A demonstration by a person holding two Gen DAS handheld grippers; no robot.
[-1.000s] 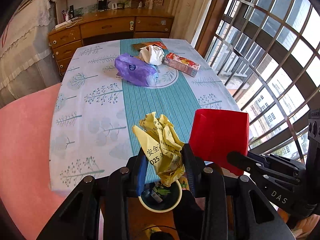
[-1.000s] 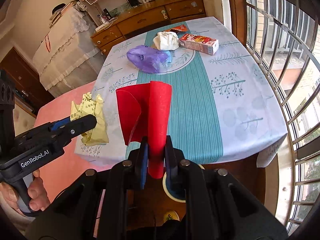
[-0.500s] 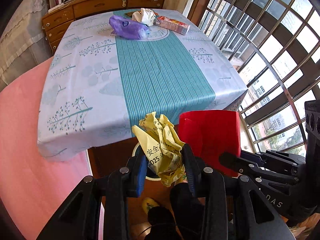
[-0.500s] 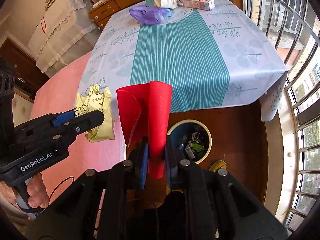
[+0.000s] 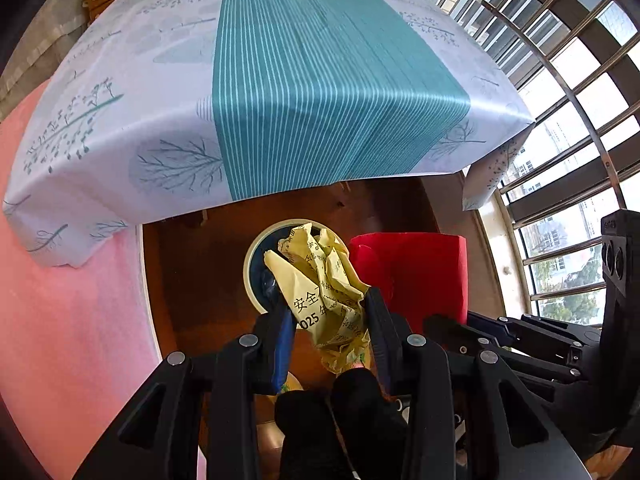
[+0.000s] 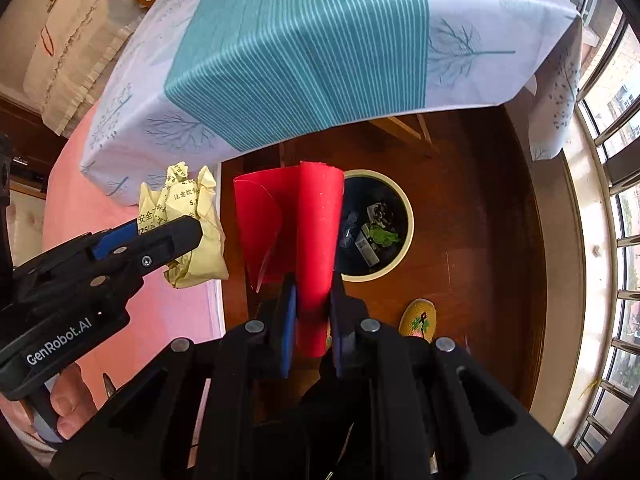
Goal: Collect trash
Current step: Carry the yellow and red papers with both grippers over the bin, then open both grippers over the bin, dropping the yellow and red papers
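A crumpled pale yellow paper printed with black characters and a plain bright red sheet appear beside each other. Behind them, a tablecloth is pale lavender-grey with grey-green tree prints, and a teal band with thin white stripes runs down its middle. Below the tablecloth, a cream-rimmed bin has a dark navy inside. The floor is dark reddish-brown wood, with pink to one side.

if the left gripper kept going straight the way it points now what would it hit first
Most likely the trash bin on the floor. The left gripper, shut on the crumpled yellow paper, points down at the bin's near rim, with nothing visible between. Depth is unclear, so it might meet the rim rather than the opening.
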